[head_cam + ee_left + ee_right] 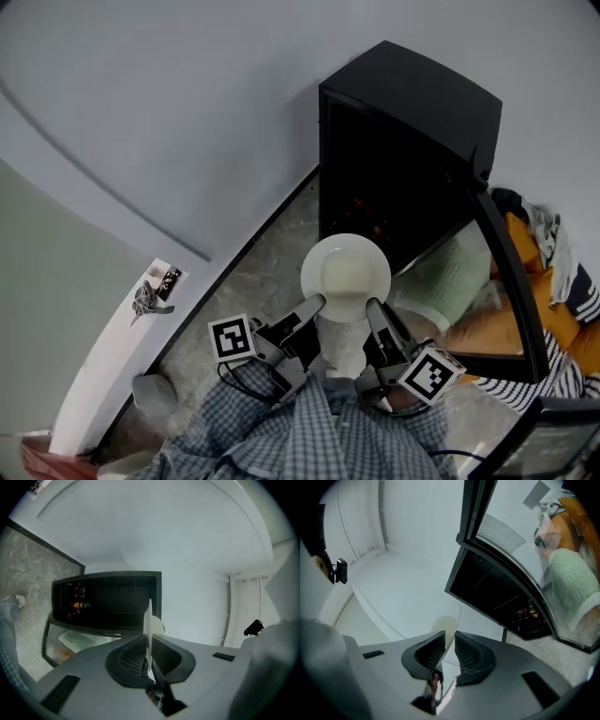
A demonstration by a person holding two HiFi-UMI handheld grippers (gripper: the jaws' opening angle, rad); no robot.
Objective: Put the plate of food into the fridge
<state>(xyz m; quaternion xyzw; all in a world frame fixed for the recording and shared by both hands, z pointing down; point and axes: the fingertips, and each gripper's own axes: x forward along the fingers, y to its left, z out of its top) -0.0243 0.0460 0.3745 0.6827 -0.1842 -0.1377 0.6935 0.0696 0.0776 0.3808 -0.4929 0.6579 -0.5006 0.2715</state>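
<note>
No words, brand names or numbers can be read anywhere. The cubes on the left gripper [314, 304] and right gripper [374, 307] bear only black-and-white square patterns. A small dark label [169, 278] on the white ledge [111, 367] is too small to read.

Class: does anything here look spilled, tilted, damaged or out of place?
Nothing is spilled: the white round plate of food looks level, its rim pinched by the left claw and right claw before the open black fridge. Only the heap of orange, green and striped cloth by its glass door looks untidy.
</note>
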